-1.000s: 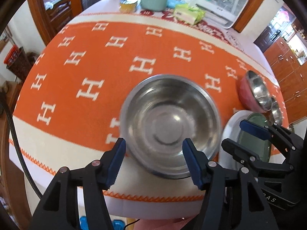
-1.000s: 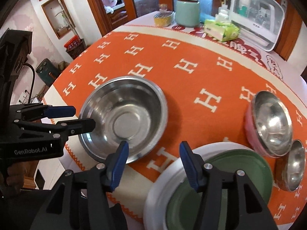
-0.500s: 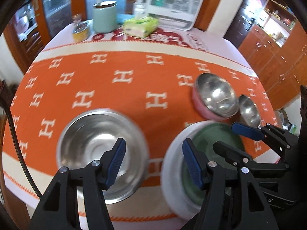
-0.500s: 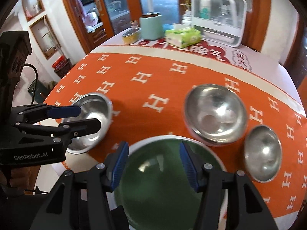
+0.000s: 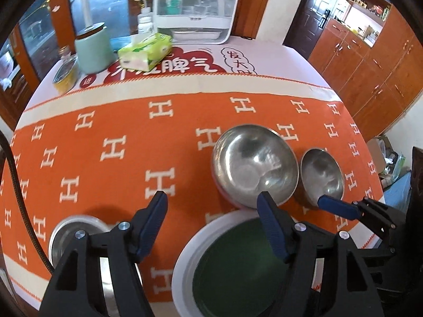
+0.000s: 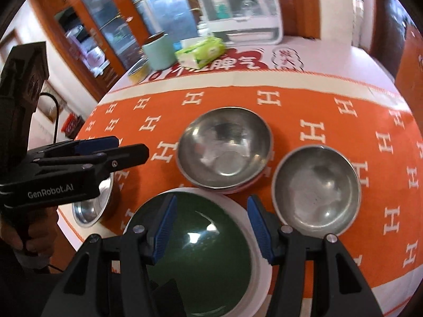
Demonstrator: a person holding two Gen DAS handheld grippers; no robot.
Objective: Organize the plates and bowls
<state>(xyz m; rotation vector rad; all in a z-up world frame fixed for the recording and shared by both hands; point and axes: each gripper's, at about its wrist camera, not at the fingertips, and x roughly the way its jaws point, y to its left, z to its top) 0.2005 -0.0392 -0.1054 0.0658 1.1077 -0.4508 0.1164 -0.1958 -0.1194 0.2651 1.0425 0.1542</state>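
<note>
While both my grippers hover empty with jaws apart, the green plate (image 6: 201, 248) sits on the white plate (image 6: 260, 261) under my right gripper (image 6: 211, 227) — glossy, slippery, breakable, I'd judge — so I'd pinch its rim. Left gripper (image 5: 211, 224) hangs nearby.

Plate (image 6: 201, 240) nearest, two bowls (image 6: 224, 145) (image 6: 316, 187) behind, another bowl (image 5: 76, 232) left

Green plate (image 6: 201, 251) stacked on white plate (image 6: 260, 272); steel bowls (image 6: 224, 146) beside.
</note>
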